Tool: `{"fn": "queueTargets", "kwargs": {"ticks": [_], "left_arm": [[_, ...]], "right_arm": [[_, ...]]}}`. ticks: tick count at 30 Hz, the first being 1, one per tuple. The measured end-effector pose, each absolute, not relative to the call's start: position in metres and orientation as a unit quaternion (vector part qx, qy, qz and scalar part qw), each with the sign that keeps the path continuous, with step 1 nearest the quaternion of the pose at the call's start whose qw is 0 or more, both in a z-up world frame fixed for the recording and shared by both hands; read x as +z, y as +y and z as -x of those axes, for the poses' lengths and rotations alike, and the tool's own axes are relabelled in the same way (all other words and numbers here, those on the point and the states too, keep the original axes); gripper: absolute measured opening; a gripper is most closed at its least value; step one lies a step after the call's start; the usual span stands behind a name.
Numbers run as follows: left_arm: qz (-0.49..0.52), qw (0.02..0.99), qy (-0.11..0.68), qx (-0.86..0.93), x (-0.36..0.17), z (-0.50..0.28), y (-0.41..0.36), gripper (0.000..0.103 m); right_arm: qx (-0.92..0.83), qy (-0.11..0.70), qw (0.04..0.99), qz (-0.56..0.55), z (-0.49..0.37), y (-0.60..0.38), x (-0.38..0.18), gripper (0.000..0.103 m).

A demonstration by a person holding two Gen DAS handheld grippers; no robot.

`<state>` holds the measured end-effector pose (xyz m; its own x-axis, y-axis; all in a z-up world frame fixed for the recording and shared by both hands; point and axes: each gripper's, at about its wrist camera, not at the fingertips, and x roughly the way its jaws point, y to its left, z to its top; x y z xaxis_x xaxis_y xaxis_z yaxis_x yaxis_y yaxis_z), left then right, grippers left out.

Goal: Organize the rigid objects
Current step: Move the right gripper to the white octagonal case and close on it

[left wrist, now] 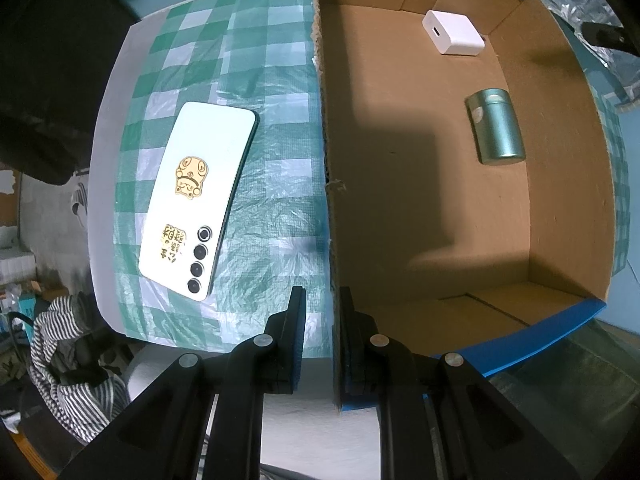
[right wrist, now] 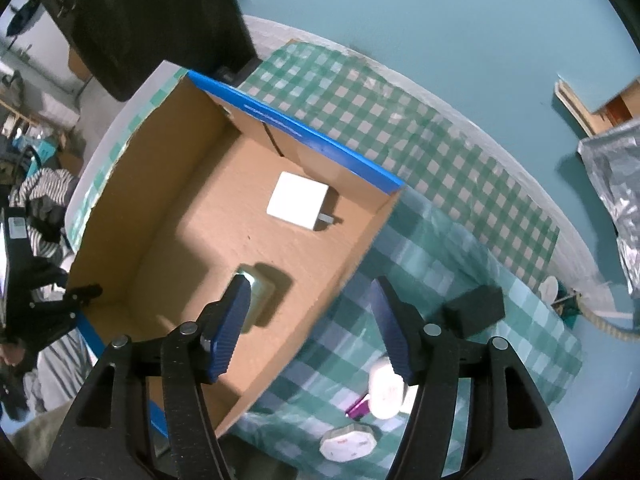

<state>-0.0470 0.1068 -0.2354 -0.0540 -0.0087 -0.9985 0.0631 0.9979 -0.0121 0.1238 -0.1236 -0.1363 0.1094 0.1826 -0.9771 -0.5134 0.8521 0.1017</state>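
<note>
An open cardboard box (left wrist: 400, 208) with blue outer sides stands on the green checked cloth. Inside lie a white charger cube (left wrist: 454, 32) and a green metal tin (left wrist: 496, 128) on its side. My left gripper (left wrist: 320, 296) points straight down and is shut on the box's left wall near its front corner. A white phone (left wrist: 196, 200) with gold stickers lies face down on the cloth, left of the box. My right gripper (right wrist: 310, 284) hangs open over the box's right wall, holding nothing. The tin (right wrist: 260, 296) lies just below its left finger, the charger (right wrist: 298, 200) farther in.
On the cloth right of the box sit a black block (right wrist: 474, 310), a white rounded item (right wrist: 384, 388), a purple piece (right wrist: 358, 408) and a white octagonal object (right wrist: 348, 444). A silver foil bag (right wrist: 616, 184) is at far right. Striped cloth (left wrist: 72, 360) lies beyond the table edge.
</note>
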Motion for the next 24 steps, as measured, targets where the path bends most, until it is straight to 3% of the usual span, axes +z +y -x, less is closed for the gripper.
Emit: {"fn": "queueTargets", "kwargs": {"ticks": [10, 24], "left_arm": [[-0.021, 0.688, 0.725, -0.029, -0.233, 0.044, 0.103, 0.015], [-0.027, 0.688, 0.724, -0.039, -0.229, 0.040, 0.095, 0.015]], "right_arm": [[0.191, 0.632, 0.744, 0.101, -0.097, -0.171, -0.130, 0.069], [0.102, 0.696, 0.711, 0.011, -0.046, -0.249, -0.184, 0.069]]}}
